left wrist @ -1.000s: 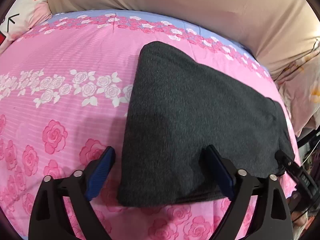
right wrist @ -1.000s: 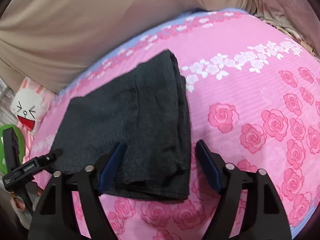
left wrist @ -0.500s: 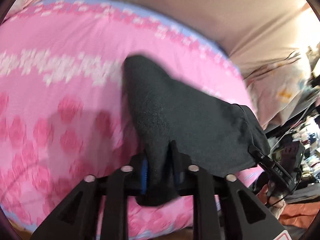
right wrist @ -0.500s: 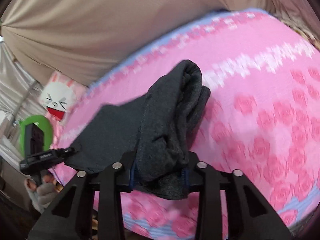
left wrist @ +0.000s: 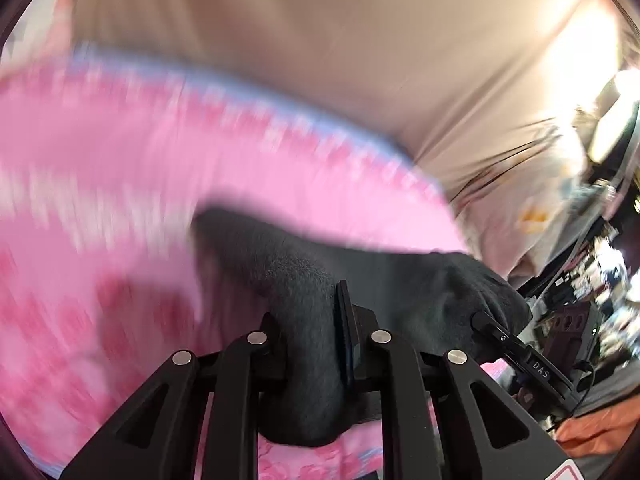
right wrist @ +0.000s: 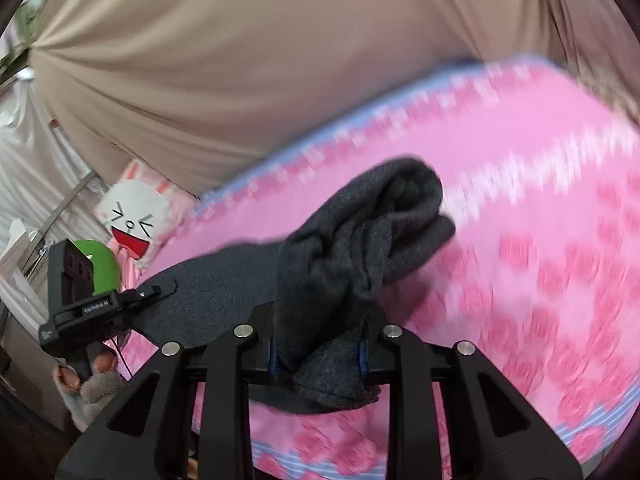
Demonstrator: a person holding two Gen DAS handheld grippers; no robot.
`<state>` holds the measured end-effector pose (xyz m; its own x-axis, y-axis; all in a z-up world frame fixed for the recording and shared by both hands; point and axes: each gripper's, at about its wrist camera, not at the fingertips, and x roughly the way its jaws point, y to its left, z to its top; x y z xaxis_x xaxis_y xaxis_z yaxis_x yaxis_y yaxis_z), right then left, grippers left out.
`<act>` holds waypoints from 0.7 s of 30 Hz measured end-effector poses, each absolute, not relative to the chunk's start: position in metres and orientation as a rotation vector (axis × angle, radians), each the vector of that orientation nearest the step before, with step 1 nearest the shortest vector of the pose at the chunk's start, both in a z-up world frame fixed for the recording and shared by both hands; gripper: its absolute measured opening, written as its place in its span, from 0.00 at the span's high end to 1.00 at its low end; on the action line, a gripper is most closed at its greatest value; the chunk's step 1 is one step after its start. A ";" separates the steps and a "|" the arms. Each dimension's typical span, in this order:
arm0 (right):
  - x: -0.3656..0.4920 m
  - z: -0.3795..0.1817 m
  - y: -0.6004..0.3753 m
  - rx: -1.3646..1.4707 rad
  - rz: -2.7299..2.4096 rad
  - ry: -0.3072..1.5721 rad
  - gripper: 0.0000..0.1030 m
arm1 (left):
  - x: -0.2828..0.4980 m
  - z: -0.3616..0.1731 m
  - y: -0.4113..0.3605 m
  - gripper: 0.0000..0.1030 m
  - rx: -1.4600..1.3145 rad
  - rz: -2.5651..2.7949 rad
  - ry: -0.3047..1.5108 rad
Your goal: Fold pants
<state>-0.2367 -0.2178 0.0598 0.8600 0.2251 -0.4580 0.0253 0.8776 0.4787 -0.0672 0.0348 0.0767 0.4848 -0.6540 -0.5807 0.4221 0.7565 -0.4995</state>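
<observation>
Two holds, one item: my left hand-held gripper (left wrist: 310,344) and right hand-held gripper (right wrist: 320,350) each clamp the near edge of the dark pants (right wrist: 360,240), lifted above the pink bed (right wrist: 540,220). Step, I judge: final fold. Next: carry edge toward 12 o'clock, level.

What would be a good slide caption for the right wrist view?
Right gripper shut on bunched dark grey knit pants, lifted above the pink rose-print bedsheet; left gripper holds their far end.
</observation>
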 end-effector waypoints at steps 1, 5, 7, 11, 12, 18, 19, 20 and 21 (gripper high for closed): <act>-0.239 0.081 -0.214 0.467 0.122 0.478 0.76 | -0.074 0.104 0.037 0.87 -0.286 -0.673 0.760; -0.250 0.148 -0.204 0.369 0.136 0.275 0.75 | -0.089 0.177 0.045 0.87 -0.236 -0.690 0.554; -0.253 0.180 -0.200 0.331 0.152 0.166 0.75 | -0.100 0.215 0.052 0.87 -0.198 -0.684 0.425; -0.248 0.221 -0.200 0.277 0.179 0.019 0.75 | -0.108 0.268 0.057 0.86 -0.142 -0.670 0.248; -0.245 0.227 -0.201 0.262 0.185 -0.009 0.75 | -0.105 0.276 0.056 0.86 -0.128 -0.666 0.219; -0.187 0.250 -0.219 0.236 0.209 -0.114 0.75 | -0.055 0.306 0.048 0.85 -0.075 -0.629 0.120; -0.176 0.249 -0.222 0.233 0.208 -0.115 0.74 | -0.042 0.306 0.046 0.84 -0.068 -0.619 0.108; -0.159 0.245 -0.227 0.235 0.201 -0.104 0.74 | -0.026 0.301 0.043 0.82 -0.062 -0.599 0.108; -0.144 0.237 -0.232 0.244 0.190 -0.081 0.72 | -0.015 0.296 0.039 0.79 -0.058 -0.582 0.118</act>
